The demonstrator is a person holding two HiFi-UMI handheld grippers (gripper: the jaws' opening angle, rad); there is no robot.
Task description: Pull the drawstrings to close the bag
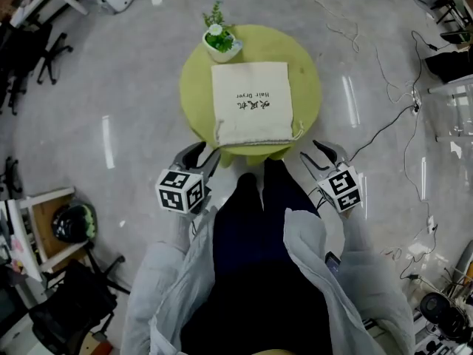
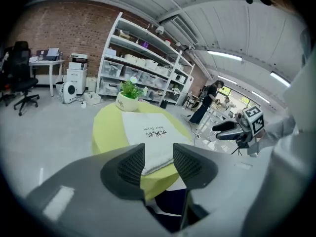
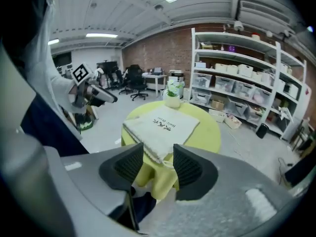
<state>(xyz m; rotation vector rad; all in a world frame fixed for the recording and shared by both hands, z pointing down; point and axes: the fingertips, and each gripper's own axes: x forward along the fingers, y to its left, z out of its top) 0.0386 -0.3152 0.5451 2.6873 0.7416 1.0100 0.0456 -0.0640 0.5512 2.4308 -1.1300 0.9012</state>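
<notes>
The cloth bag [image 1: 252, 117] bears the printed words "Hair Dryer".

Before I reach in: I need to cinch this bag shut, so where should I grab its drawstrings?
Grip the left cord and right cord at the near corners, coming from your side. The bag lies flat with its gathered mouth toward you, cords poking out sideways.

The head view looks steeply down from above the person onto a round surface [image 1: 307, 87] just ahead. The left gripper view sits low behind the left tongs [image 2: 159, 164], close to the surface's edge, facing across it towards shelves [image 2: 143, 68]. The right gripper view sits likewise behind the right tongs [image 3: 158, 164]. All three views share the surface and the bag [image 1: 251, 102] on it.
</notes>
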